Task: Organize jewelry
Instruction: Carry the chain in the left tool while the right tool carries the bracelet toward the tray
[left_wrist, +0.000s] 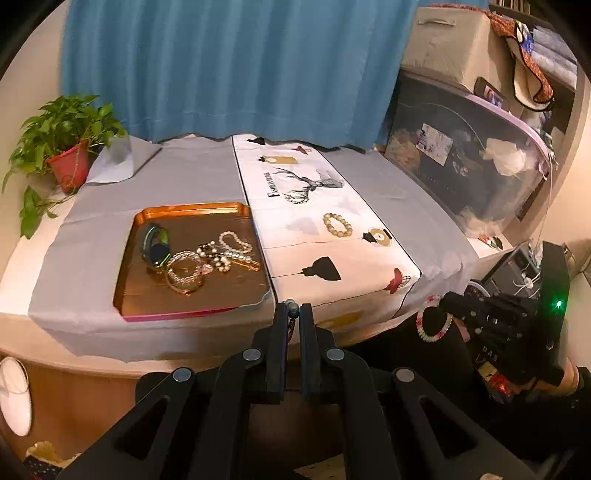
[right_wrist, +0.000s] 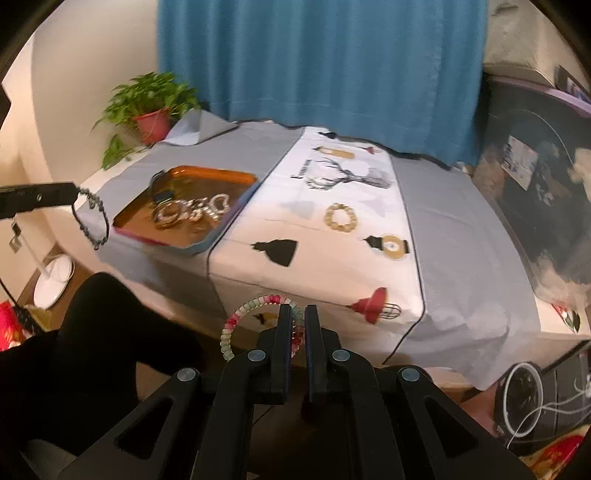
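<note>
My left gripper (left_wrist: 294, 308) is shut on a dark beaded bracelet (left_wrist: 292, 314), held off the table's front edge; the bracelet hangs from it in the right wrist view (right_wrist: 94, 221). My right gripper (right_wrist: 298, 312) is shut on a pink, white and green beaded bracelet (right_wrist: 236, 321), also in front of the table; it shows in the left wrist view (left_wrist: 434, 325). An orange tray (left_wrist: 155, 295) on the grey cloth holds a watch (left_wrist: 157, 247) and several pearl and gold pieces (left_wrist: 207, 262). A cream beaded bracelet (left_wrist: 337, 224) lies on the white runner (left_wrist: 332, 258).
A potted plant (left_wrist: 66, 147) stands at the table's far left corner. A blue curtain (left_wrist: 229, 66) hangs behind. A clear storage bin (left_wrist: 469, 162) with a beige box on it stands at the right. A white disc-shaped object (right_wrist: 53, 280) is on the floor at left.
</note>
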